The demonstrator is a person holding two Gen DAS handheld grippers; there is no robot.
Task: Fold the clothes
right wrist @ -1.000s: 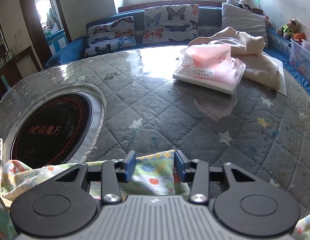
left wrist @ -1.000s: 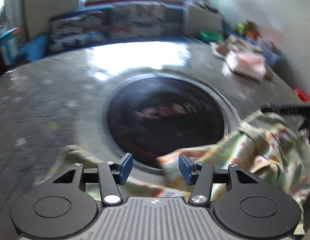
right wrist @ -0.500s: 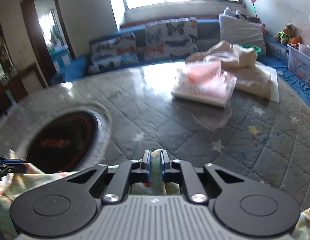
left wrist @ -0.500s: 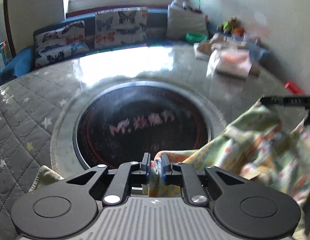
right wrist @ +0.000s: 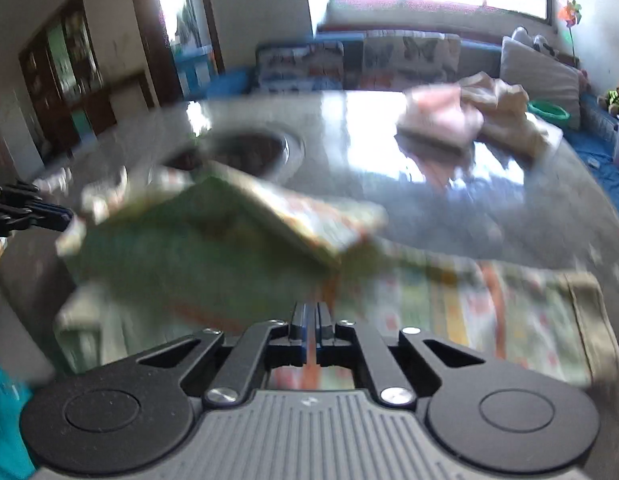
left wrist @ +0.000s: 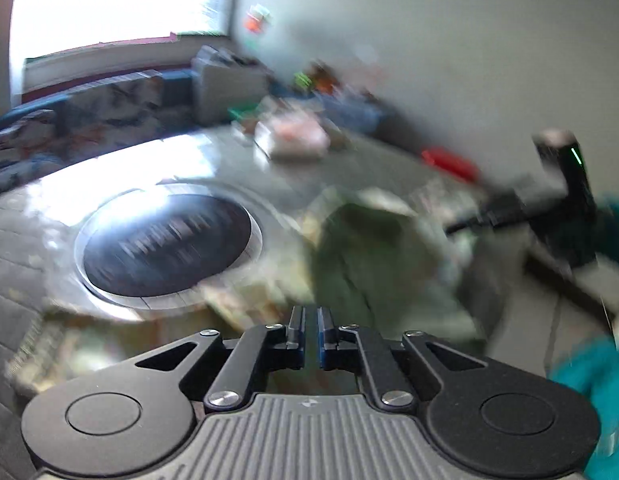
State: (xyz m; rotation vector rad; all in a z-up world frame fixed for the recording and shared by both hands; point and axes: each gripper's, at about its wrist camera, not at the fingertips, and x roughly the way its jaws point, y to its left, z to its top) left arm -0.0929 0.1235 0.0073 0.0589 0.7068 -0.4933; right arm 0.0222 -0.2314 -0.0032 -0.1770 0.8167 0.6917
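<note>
Both grippers have swung, lifting the blurred garment (right wrist: 237,240); grip hidden.

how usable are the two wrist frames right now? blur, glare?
Left wrist: heavy motion smear on the printed garment and room; window glare washes over the dark round inset; only the left tongs are sharp. Right wrist: garment smeared, glare on the table, window blown out; right tongs crisp.
</note>
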